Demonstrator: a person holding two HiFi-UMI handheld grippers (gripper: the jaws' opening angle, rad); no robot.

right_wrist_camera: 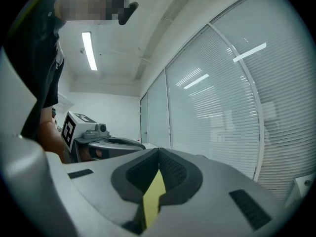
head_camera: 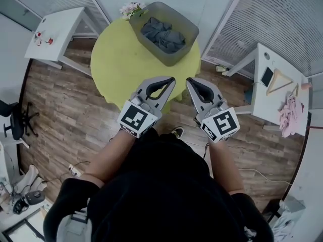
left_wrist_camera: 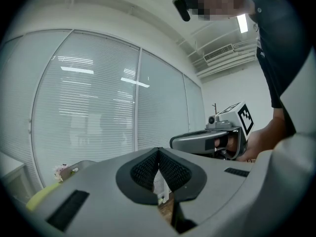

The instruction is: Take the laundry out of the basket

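My left gripper (head_camera: 170,79) and right gripper (head_camera: 190,80), side by side nearest me: jaws pressed together, nothing between them. Beyond, at twelve o'clock, the round yellow worktop (head_camera: 118,67) carries the grey basket (head_camera: 191,30). Dark laundry (head_camera: 162,35) lies inside it.

Brown wood-plank floor (head_camera: 60,110), a round yellow-green tabletop (head_camera: 121,67) between white rectangular desks (head_camera: 63,26), white slatted blinds (left_wrist_camera: 89,107) behind glass walls, fluorescent strip light (right_wrist_camera: 90,51) overhead
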